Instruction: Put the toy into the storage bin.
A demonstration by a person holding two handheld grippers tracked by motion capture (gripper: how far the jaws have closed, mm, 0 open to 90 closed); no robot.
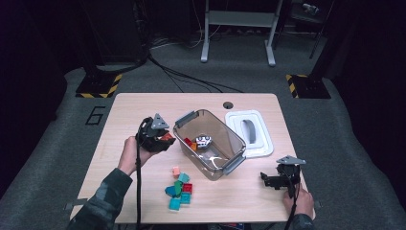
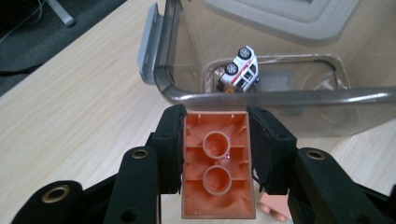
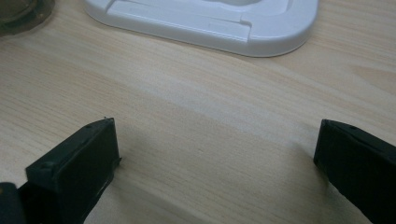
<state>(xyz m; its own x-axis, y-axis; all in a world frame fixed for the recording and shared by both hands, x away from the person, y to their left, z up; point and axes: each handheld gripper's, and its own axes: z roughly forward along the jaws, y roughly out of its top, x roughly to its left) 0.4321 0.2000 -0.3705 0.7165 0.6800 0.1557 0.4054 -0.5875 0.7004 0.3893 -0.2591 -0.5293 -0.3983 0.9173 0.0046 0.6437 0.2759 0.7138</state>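
Observation:
My left gripper (image 2: 215, 126) (image 1: 165, 138) is shut on an orange brick (image 2: 217, 165), held underside up just short of the near rim of the clear plastic bin (image 2: 280, 95). In the high view the orange brick (image 1: 167, 137) hangs left of the bin (image 1: 233, 142). Inside the bin a white toy car (image 2: 240, 70) (image 1: 203, 141) lies on its side, beside a few red and orange bricks (image 1: 191, 143). My right gripper (image 3: 215, 140) (image 1: 271, 180) rests low over bare table at the front right, open, with nothing between its jaws.
A white bin lid (image 1: 249, 132) (image 3: 205, 18) lies right of the bin. Several loose bricks, teal, green, red and pink (image 1: 179, 188), sit near the table's front edge. Another pale orange brick (image 2: 276, 207) lies on the table under my left gripper.

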